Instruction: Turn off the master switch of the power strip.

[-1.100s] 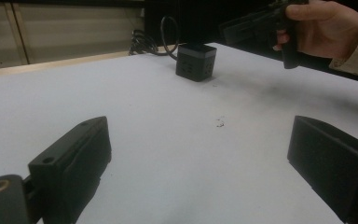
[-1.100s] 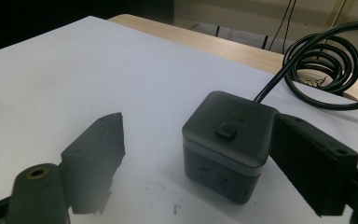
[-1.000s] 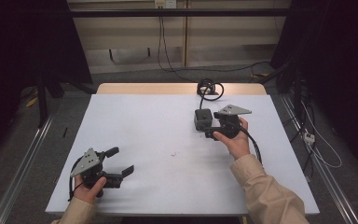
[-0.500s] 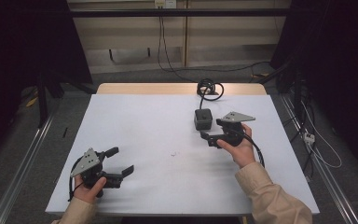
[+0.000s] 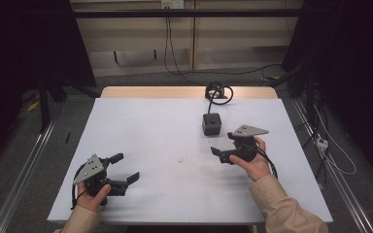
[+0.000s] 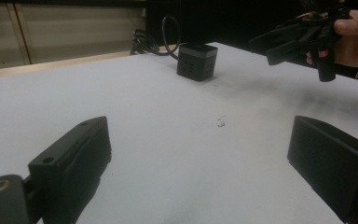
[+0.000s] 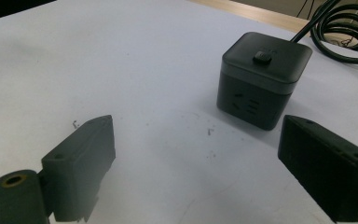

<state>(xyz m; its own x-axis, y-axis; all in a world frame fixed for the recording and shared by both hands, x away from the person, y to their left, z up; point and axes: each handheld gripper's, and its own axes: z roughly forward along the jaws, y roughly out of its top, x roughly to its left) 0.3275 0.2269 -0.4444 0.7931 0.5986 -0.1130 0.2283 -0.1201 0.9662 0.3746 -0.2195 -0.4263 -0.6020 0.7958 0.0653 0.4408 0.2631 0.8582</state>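
With your right hand-held gripper (image 5: 222, 154) spread open and empty just short of the black socket cube (image 5: 211, 124) (far right on the worktop (image 5: 150, 136), coiled cable (image 5: 218, 92) behind), a low approach could shove it away.

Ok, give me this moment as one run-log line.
left gripper: open, holding nothing | right gripper: open, apart from cube | power cube: upright on table | cord: coiled behind cube

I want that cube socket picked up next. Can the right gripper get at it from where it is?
Probably yes. The right gripper is open and empty, the cube socket stands apart just ahead, with bare table between; its coiled cable lies behind.
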